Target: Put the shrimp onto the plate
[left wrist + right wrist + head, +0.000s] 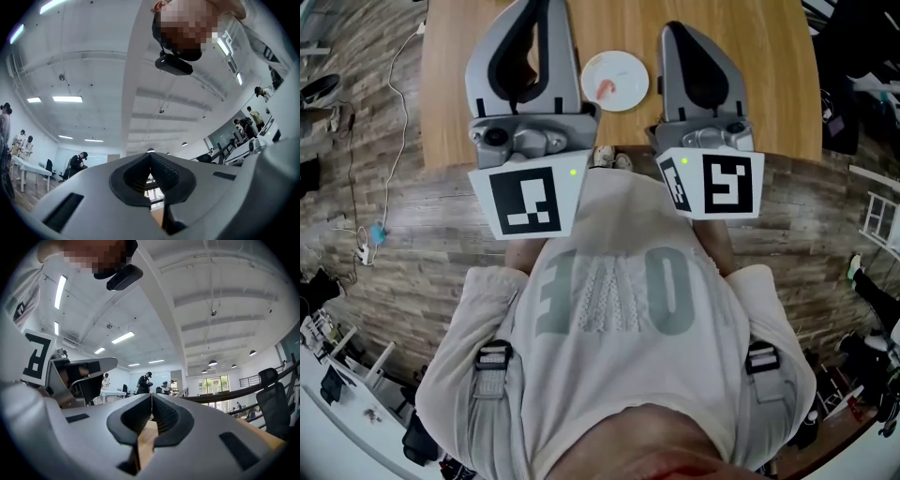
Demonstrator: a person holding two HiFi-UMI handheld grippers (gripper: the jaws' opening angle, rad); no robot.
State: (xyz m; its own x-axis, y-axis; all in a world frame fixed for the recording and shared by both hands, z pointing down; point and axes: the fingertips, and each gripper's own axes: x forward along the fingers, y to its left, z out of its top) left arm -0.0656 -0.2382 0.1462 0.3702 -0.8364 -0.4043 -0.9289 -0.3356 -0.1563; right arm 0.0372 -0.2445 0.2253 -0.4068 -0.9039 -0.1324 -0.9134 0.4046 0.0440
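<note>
Shrimp (pixel 606 89) lying on white plate (pixel 631 67), wooden surface (pixel 769 84), left claw (pixel 150 157) clenched empty, right claw (pixel 152 397) clenched empty

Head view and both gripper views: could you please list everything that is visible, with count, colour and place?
table: one, light wood, top of head view
plate: one, white, on the table
shrimp: one, pink, on the plate's left part
cable: one, white, floor left of the table
bystanders: several, dark clothes, far in the room
left hand-held gripper: one, grey, shut, empty
right hand-held gripper: one, grey, shut, empty
</note>
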